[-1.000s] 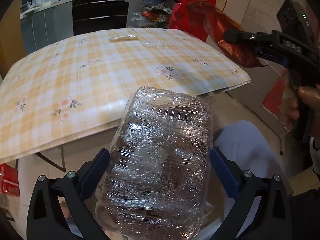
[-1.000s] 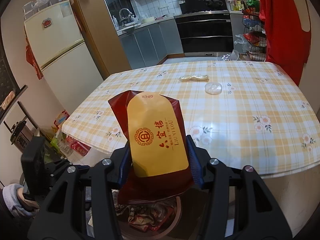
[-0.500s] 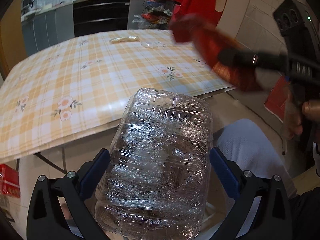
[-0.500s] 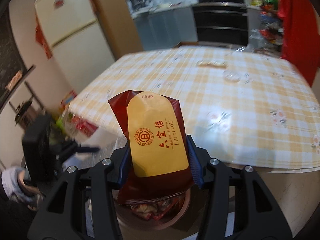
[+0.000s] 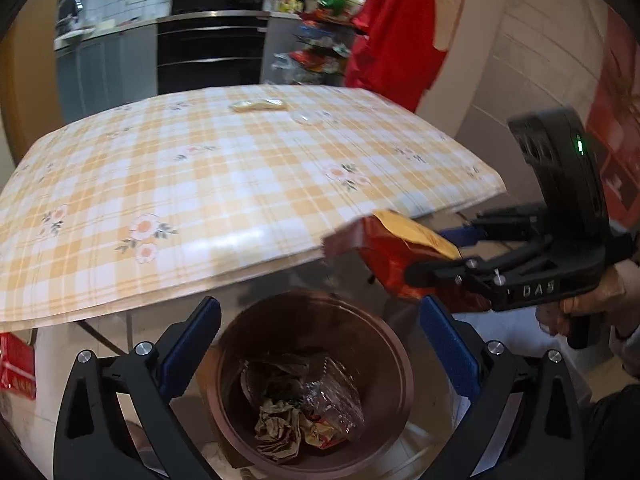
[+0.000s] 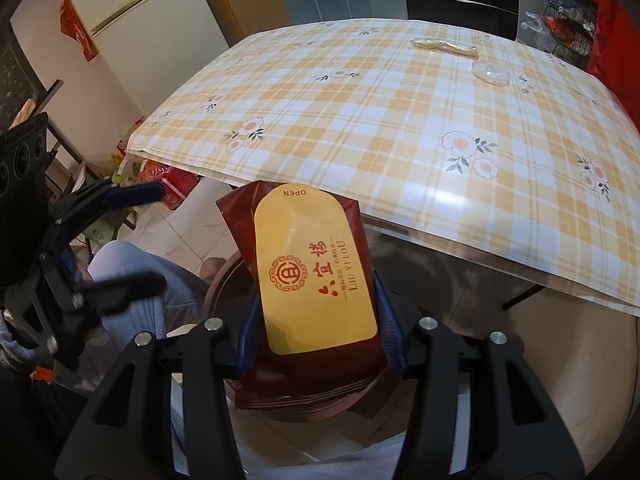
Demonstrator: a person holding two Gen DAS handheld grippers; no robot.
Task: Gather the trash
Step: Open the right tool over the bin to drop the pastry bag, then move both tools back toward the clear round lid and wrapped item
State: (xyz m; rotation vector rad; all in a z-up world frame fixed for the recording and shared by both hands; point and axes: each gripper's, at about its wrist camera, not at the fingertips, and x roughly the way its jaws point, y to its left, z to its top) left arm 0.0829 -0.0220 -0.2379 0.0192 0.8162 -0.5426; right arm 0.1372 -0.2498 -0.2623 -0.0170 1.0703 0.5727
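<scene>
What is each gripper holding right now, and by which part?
The right gripper is shut on the red-and-gold snack packet, clamping its lower side edges above the brown bin. The left gripper is open and holds nothing.

My right gripper (image 6: 318,312) is clamped on a dark red snack packet (image 6: 308,292) with a yellow label — the blue fingers (image 6: 248,332) press its two sides; the packet stands tilted over the brown bin (image 6: 224,276), whose rim shows just behind and below it; beyond lies the surface (image 6: 380,128) in its yellow checked cloth, carrying a pale wrapper (image 6: 446,46) and a clear plastic lid (image 6: 490,73) near the far edge, close together; at the left my left gripper (image 6: 128,236) hangs with its fingers spread — nothing between them.
</scene>
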